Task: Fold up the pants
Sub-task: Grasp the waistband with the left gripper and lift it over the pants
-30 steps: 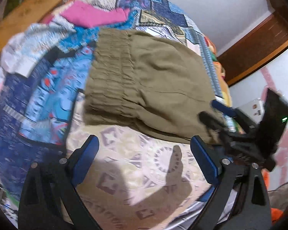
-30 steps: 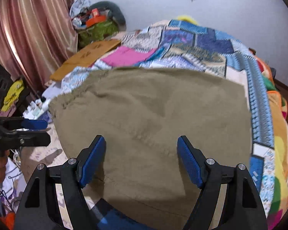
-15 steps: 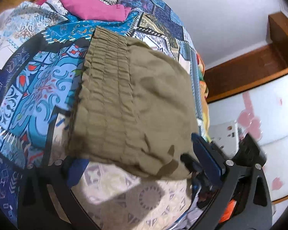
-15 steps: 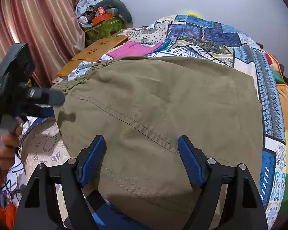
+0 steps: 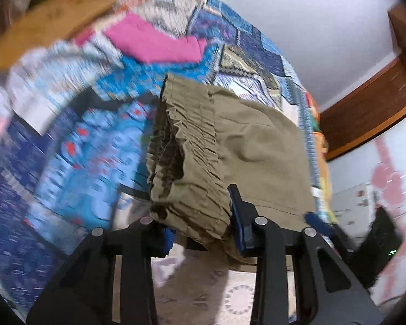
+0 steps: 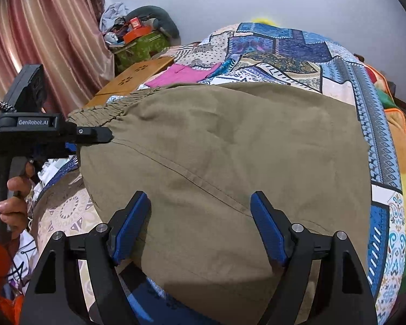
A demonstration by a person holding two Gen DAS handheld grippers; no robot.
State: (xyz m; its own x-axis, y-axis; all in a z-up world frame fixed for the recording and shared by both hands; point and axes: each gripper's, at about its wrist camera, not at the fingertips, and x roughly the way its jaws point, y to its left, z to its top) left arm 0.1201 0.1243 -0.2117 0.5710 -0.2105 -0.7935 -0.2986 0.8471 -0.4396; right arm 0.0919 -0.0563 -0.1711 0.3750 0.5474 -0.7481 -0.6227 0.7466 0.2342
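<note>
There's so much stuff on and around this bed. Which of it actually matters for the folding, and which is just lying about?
Part of the job:
- olive pants, spread on the patchwork bedspread
- left gripper, jaws just closing on the gathered waistband
- right gripper, open over the pants

Just lying about:
- pink cloth
- wooden board
- green box of clutter
- curtain

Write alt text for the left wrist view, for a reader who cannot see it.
The left gripper has just closed its jaws on the gathered waistband corner of olive pants lying on a blue patchwork bedspread. A pink garment lies farther up the bed.
</note>
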